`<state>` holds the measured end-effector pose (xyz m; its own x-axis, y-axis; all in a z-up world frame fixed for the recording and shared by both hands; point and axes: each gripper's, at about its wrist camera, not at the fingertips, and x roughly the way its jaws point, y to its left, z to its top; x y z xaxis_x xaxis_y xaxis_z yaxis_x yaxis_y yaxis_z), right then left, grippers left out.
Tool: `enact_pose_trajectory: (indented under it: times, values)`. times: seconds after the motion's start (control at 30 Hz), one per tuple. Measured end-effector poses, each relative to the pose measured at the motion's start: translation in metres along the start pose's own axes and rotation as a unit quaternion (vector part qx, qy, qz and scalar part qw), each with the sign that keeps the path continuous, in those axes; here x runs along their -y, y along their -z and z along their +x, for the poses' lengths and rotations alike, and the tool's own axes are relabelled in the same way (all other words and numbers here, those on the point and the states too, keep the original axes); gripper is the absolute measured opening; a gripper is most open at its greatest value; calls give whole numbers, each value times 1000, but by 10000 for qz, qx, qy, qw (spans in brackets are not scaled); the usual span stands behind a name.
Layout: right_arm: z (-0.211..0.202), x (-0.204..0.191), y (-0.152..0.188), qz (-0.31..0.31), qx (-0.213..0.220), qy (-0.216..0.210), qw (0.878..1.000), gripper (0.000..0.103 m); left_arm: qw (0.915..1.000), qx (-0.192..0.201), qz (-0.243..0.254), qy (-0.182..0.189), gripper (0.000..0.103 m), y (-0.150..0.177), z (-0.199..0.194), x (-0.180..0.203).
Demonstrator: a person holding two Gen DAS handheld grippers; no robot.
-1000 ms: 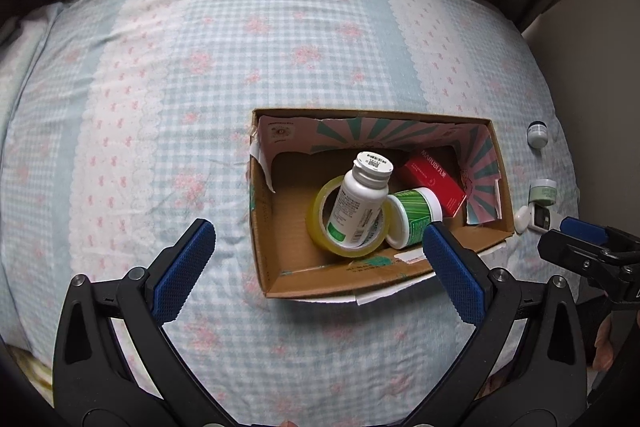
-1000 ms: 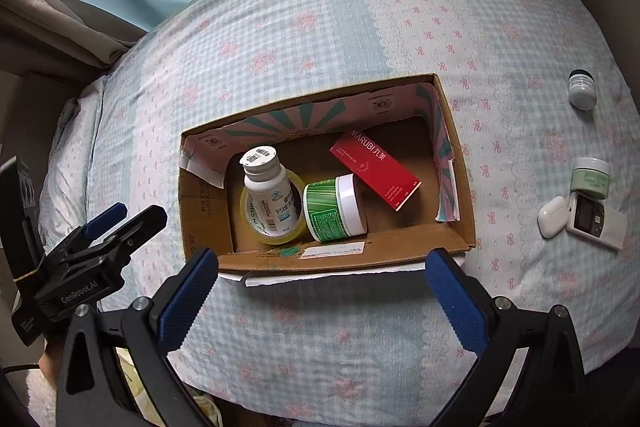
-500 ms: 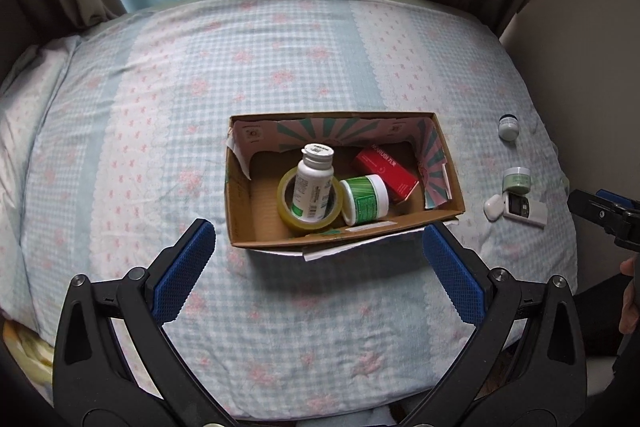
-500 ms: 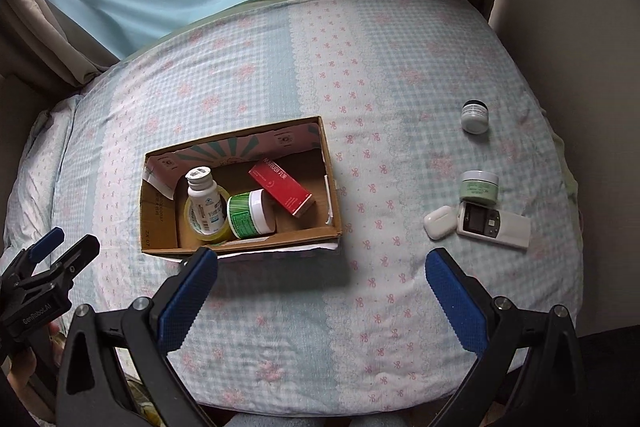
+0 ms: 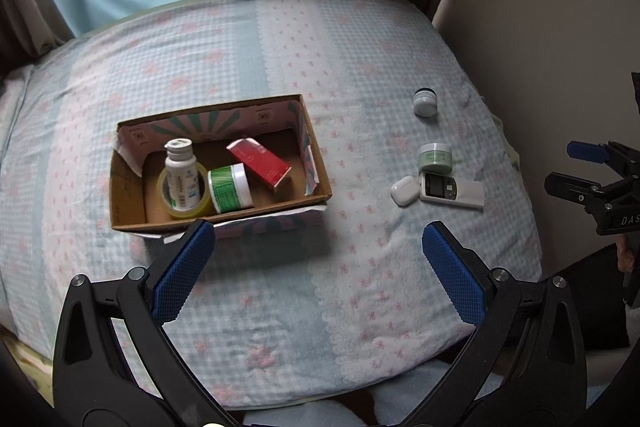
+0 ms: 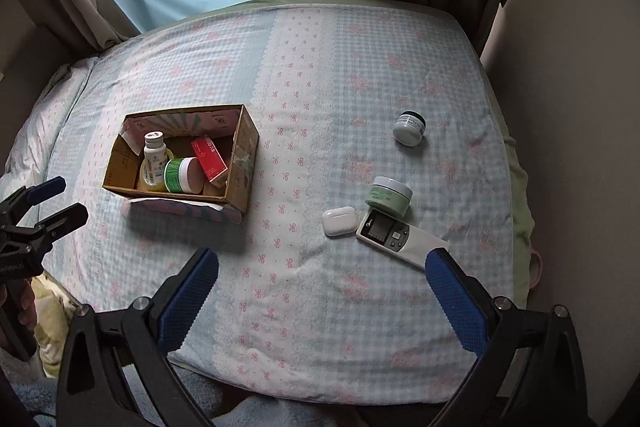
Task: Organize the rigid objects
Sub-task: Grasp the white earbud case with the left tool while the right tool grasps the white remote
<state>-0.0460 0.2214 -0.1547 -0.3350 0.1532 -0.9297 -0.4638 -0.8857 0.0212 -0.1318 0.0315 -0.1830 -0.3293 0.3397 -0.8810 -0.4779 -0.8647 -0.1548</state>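
Both grippers, left (image 5: pixel 318 263) and right (image 6: pixel 322 291), are held apart and empty above the bed. Earbud case (image 6: pixel 339 221) lies outside box (image 6: pixel 244 167); it is best straddled squarely, then pinched.

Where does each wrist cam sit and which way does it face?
Left wrist: above the bed's near edge, looking down over the cardboard box; own open fingers, right gripper at right.
Right wrist: further right, facing the remote; left gripper at left.
Shared: box, remote, earbud case, both jars.
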Motion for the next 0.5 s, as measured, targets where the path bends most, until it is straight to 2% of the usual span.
enact_pose_trajectory:
  times: [0.27,0.5]
  values:
    - [28,56,-2,-1147,-124,-254,9930,103,9987,-175,458,120,103,-14,46,76]
    - [93,84,3,-2221,-441,-419,9731,103,9945,-557,844,283,103,-28,119,116]
